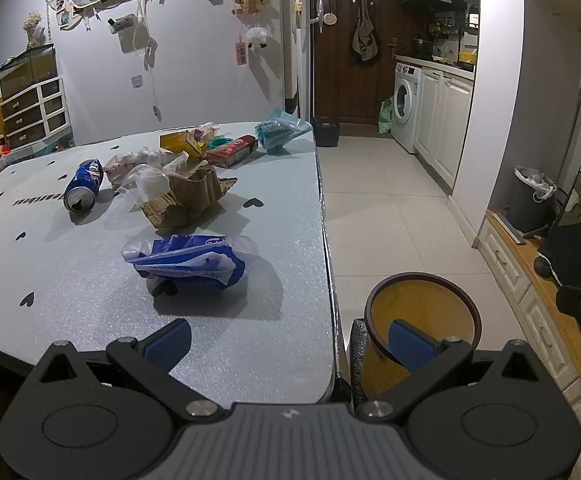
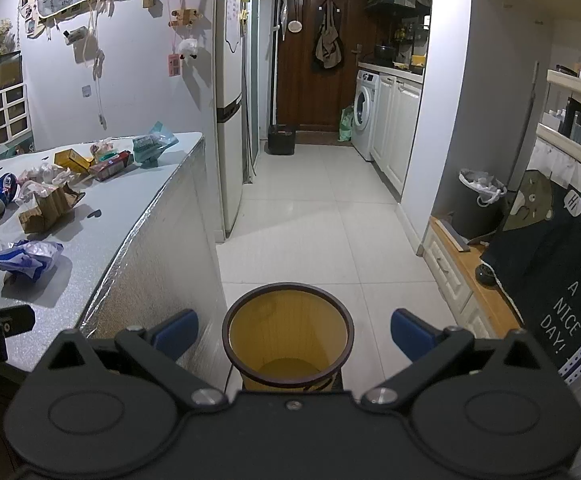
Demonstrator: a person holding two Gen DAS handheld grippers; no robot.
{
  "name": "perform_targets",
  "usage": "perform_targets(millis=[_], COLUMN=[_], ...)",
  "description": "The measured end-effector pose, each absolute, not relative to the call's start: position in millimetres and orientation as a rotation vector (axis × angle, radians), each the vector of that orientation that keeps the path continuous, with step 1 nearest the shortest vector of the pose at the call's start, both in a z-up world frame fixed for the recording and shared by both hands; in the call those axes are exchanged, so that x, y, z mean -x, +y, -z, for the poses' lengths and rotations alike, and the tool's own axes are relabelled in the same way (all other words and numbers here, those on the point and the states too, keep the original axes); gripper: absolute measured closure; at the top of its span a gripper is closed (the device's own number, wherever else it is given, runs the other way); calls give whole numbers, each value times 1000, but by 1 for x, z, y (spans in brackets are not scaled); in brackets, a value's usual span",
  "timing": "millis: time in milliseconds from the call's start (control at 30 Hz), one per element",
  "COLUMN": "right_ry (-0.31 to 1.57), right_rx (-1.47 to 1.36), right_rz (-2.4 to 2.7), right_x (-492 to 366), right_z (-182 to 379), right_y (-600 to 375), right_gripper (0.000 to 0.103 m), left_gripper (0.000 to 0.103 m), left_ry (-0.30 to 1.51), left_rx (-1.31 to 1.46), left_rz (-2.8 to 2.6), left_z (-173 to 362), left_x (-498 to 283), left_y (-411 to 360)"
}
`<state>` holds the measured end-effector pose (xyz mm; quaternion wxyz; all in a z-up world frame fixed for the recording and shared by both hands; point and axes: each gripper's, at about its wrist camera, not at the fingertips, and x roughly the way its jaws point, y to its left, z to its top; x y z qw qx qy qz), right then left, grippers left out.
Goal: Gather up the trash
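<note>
Crumpled blue-and-white plastic bag [image 1: 188,260] lies on grey counter [image 1: 70,292], nearest piece of trash, just ahead of left gripper [image 1: 286,344]. Left jaws spread wide, nothing held. Best first pick: come in low, pinch bunched middle (thin film slips at edges).

Round yellow bin with dark rim [image 2: 288,334] on floor beside counter edge, looks empty. Right gripper [image 2: 294,334] hangs above bin, also wide, empty.

Farther back: crushed blue soda can [image 1: 84,186] on side, torn brown cardboard [image 1: 188,198], then boxes and wrappers.
</note>
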<state>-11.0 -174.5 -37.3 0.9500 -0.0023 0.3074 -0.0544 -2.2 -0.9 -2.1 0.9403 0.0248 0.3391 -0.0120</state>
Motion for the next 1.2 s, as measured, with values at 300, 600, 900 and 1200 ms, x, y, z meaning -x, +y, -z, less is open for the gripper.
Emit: perform_targets(millis=[300, 600, 900, 1200], right_ry=[624, 629, 631, 634], right_rx=[5, 6, 8, 11], right_rz=[108, 104, 106, 104], right_x=[11, 11, 11, 11], right_z=[36, 38, 39, 40], right_y=[-173, -173, -173, -172], right_gripper=[0, 0, 0, 0], left_gripper=[0, 0, 0, 0], left_ry=[691, 691, 692, 693], left_rx=[-50, -51, -52, -52], left_rz=[27, 27, 28, 27], left_z=[3, 3, 3, 3], left_x=[2, 3, 3, 3], left_y=[-1, -1, -1, -1])
